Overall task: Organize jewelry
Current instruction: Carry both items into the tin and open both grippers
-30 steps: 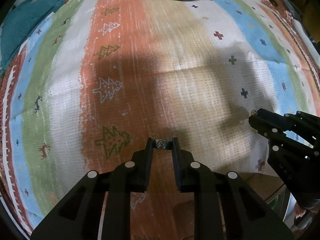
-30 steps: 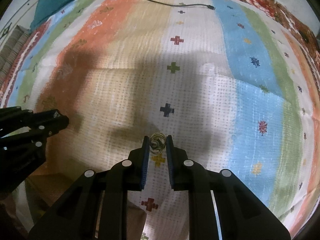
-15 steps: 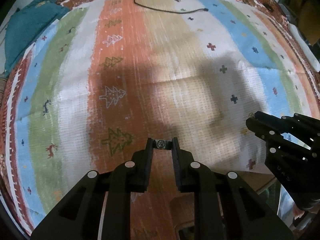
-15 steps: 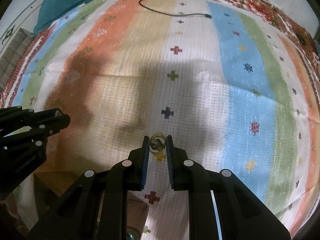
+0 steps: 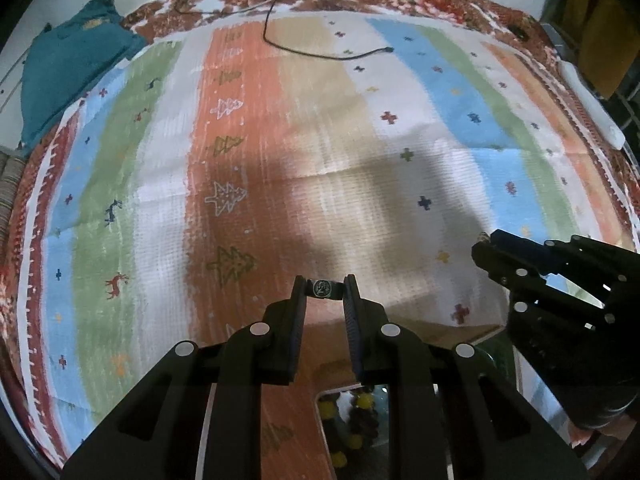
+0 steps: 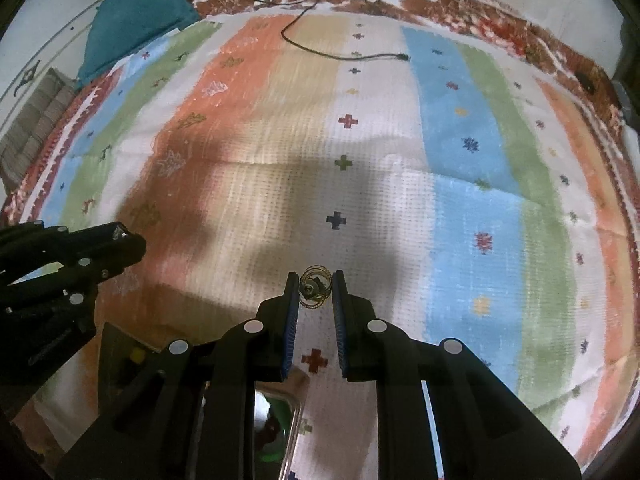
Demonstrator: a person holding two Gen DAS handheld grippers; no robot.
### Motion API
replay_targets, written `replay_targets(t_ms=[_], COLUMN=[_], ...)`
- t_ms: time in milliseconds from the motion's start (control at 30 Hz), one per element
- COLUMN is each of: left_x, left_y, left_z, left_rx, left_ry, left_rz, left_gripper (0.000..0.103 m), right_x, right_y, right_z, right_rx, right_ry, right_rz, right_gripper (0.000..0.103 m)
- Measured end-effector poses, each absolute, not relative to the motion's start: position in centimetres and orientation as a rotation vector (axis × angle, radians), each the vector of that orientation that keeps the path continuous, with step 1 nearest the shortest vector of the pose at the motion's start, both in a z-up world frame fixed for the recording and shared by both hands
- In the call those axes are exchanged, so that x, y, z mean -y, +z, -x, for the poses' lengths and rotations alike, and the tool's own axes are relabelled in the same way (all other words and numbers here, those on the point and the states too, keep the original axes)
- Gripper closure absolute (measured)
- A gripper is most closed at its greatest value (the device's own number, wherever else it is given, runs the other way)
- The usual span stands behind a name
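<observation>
A ring is pinched by the left gripper. A wire earring is pinched by the right gripper. Both are judged light, small and slippery; the thin wire is easily bent.

Matt black plastic, metal trinkets, woven cloth
Both grippers, left gripper and right gripper, look matt plastic; ring dull metal, earring probably shiny gold wire; rug coarse-woven

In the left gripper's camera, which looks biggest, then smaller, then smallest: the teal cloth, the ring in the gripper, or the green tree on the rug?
1. Teal cloth, though farthest away.
2. Green tree.
3. Ring, smallest despite being nearest the camera.
</observation>
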State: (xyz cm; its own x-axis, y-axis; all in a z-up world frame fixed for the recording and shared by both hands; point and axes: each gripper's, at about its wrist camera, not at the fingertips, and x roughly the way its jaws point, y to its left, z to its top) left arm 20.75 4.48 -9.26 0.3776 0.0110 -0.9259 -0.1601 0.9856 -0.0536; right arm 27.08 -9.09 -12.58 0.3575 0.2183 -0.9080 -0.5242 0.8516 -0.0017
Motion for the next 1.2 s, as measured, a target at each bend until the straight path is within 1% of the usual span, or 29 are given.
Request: replay_targets(t_ms=[533, 900, 1200], left_x=[-3.0, -2.1, -1.5], left_y=[-7.1, -5.4, -4.2], left_z=[-17.9, -14.7, -12.1], left_rx=[-1.116, -1.063, -1.02], left_ry=[0.084, 0.052, 0.019], left_rz=[0.139, 0.163, 0.179], left_gripper=[0.085, 0.085, 0.085], right_x=[9.5, 10.8, 11.1], right_y=[-10.3, -8.9, -8.6], right_z=[-24.0, -21.9, -19.1], right_rx=[-1.046, -1.021, -1.009], right_ry=[0.539, 0.559, 0.598], right_rz=[0.315, 0.274, 0.303], right_gripper=[0.086, 0.086, 0.086])
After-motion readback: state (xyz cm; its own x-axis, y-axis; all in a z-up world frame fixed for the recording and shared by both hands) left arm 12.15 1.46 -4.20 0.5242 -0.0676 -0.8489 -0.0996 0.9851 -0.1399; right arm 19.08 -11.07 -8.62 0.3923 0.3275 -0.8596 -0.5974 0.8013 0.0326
